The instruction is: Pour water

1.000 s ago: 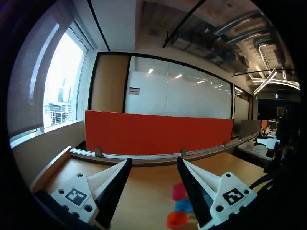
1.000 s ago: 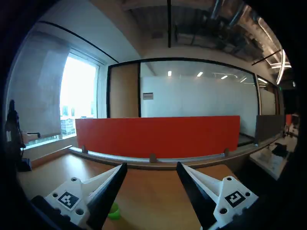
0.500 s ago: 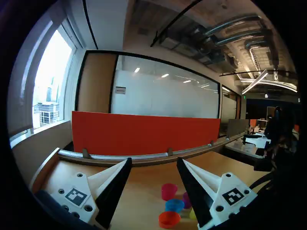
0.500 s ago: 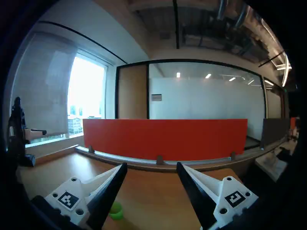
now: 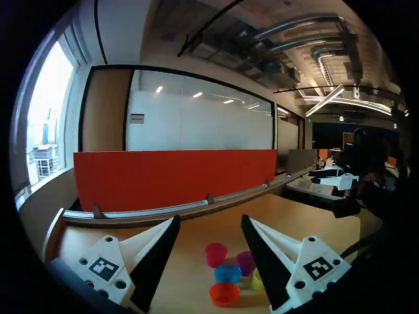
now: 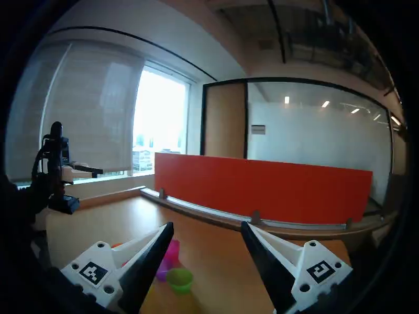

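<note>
Just ahead of left gripper (image 5: 209, 216) stand cups (image 5: 228, 272)

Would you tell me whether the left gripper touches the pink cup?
Apart. In the left gripper view the pink cup stands ahead of the open left gripper, with bare desk showing on both sides.

A light wooden desk (image 5: 319, 217) has an orange partition (image 5: 173, 175) standing along its far edge, with a frosted glass wall (image 5: 199, 123) behind it. A bright window (image 6: 157, 120) sits beside a lowered roller blind (image 6: 89, 110), and exposed pipes (image 5: 293, 36) cross the ceiling. A black device on a stand (image 6: 55, 162) stands near the blind.
</note>
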A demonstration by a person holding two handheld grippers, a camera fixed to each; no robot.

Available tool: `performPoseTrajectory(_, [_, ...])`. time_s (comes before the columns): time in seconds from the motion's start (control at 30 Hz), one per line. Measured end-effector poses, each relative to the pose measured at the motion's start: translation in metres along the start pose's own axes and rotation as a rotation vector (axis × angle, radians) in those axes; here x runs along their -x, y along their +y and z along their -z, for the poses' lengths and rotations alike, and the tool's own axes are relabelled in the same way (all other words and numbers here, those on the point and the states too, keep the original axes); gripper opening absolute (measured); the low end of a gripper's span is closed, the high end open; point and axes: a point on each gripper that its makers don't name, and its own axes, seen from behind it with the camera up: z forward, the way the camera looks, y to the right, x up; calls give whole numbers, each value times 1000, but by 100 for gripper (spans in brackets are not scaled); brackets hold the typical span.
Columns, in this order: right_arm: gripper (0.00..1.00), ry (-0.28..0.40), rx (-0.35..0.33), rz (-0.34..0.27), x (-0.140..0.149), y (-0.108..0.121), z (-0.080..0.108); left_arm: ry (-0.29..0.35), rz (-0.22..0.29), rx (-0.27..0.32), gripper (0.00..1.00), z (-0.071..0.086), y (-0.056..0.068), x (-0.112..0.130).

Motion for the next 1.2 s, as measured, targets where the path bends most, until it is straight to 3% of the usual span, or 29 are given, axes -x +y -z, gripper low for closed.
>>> performPoseTrajectory(0.3, [99, -21, -64, 20, 4, -9, -6, -52, -43, 37, 86, -12, 0, 14])
performPoseTrajectory(0.6, [99, -110, -132, 86, 27, -20, -8, -132, -59, 107, 86, -22, 5, 37])
performPoseTrajectory(0.9, [100, -199, -164, 145, 51, -24, -11, -209, -85, 165, 86, -34, 14, 64])
performPoseTrajectory(1.2, [100, -233, -184, 147, 65, -27, -16, -254, -91, 176, 86, -44, 12, 82])
